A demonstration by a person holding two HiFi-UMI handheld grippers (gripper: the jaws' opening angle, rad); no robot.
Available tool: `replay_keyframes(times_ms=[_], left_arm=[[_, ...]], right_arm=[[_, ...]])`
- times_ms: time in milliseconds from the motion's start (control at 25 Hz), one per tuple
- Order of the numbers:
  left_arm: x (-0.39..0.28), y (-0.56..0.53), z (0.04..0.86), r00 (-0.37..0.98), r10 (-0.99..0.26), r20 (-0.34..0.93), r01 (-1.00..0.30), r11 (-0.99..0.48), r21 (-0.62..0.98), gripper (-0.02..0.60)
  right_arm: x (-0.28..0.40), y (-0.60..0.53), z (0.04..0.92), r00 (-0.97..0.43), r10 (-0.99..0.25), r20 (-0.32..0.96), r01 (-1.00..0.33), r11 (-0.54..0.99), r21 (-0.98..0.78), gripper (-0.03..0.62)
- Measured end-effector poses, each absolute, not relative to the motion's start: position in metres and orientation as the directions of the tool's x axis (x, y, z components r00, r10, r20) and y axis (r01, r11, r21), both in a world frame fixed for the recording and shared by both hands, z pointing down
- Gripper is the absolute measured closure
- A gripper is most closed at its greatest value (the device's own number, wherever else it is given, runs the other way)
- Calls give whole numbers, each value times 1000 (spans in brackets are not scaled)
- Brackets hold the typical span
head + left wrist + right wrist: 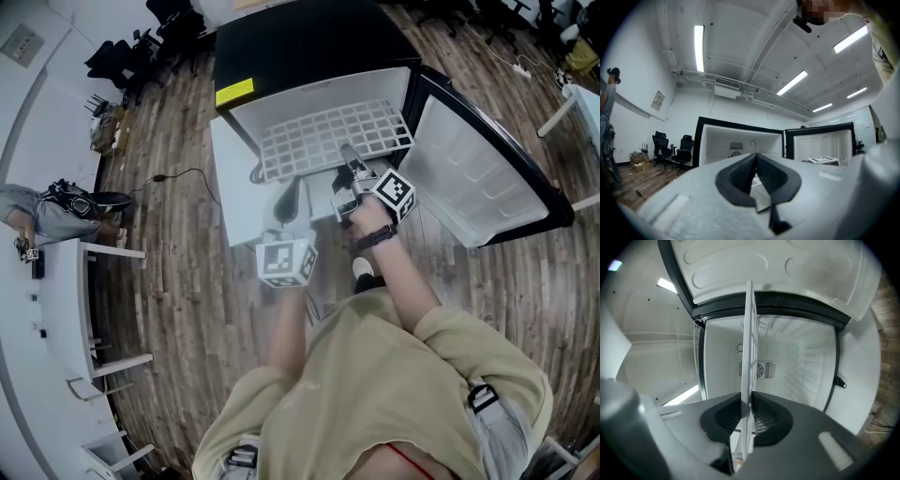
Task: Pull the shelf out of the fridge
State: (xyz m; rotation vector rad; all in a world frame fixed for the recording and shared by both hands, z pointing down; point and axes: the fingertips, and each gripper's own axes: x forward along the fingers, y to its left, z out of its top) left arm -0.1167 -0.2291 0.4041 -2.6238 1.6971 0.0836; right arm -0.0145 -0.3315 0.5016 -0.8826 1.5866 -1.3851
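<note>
A black mini fridge [300, 42] stands open, white inside. Its white wire shelf [330, 137] sticks out of the front opening. My right gripper [349, 174] is shut on the shelf's front edge. In the right gripper view the shelf [750, 345] runs edge-on as a thin white grid between the dark pads [761, 414], with the fridge's back wall and fan grille behind. My left gripper [288, 200] hangs just left of the right one, in front of the fridge, touching nothing. In the left gripper view its jaws [756, 161] meet at the tips, with nothing between them.
The fridge door [483, 169] swings wide open to the right. The floor is wood planks with a black cable [178, 176] to the left. Office chairs [141, 52] stand at the back left. A person [37, 217] sits by a white table [56, 309] at the left.
</note>
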Motion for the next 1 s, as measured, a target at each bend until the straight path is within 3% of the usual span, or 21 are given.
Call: replay_keyframes(times_ms=[200, 560, 800, 1000], left_arm=[[-111, -208, 404, 417, -907, -57, -908, -419, 22, 578], [-108, -161, 414, 400, -915, -44, -914, -402, 57, 578], [-119, -127, 428, 374, -927, -25, -927, -374, 5, 578], [-120, -113, 435, 358, -933, -30, -933, -359, 21, 578]], right_arm=[[-7, -297, 509, -417, -902, -116, -16, 135, -991, 560], [18, -215, 513, -466, -882, -61, -335, 241, -911, 563], [9, -161, 478, -513, -857, -47, -749, 473, -464, 563], [15, -133, 454, -454, -891, -22, -884, 454, -115, 563]])
